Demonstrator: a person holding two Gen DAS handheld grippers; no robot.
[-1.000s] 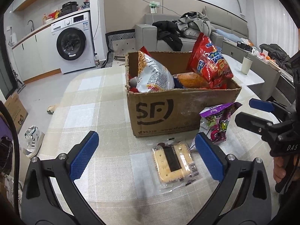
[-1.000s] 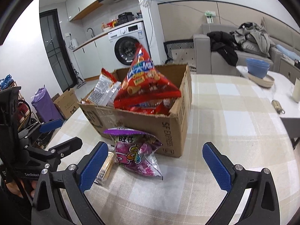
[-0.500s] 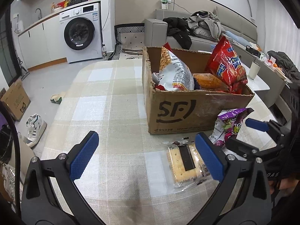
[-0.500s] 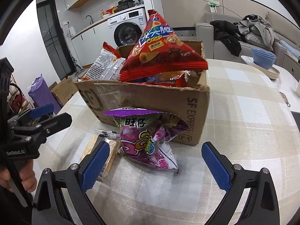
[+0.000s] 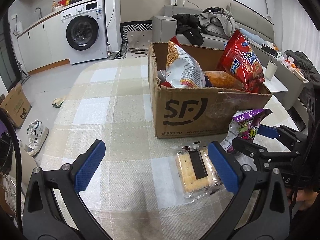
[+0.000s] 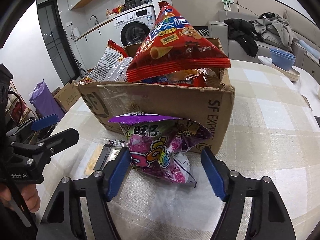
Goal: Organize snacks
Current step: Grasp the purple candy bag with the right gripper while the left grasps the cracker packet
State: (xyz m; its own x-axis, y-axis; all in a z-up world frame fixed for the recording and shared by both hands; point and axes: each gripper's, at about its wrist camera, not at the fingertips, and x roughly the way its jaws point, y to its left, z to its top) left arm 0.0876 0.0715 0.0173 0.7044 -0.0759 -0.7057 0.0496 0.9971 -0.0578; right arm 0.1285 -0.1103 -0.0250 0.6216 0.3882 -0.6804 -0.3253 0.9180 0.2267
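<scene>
Brown cardboard box (image 6: 160, 100) nearly full; 2 left outside: purple candy bag (image 6: 162, 150) between wide right gripper (image 6: 166, 168), cracker pack (image 5: 196, 170) before wide-open left gripper (image 5: 158, 164).

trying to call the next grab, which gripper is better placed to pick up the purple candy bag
Right. The right gripper is open with the purple candy bag sitting between its fingers, one pad touching it. The left gripper is open over bare tablecloth beside the cracker pack.
</scene>
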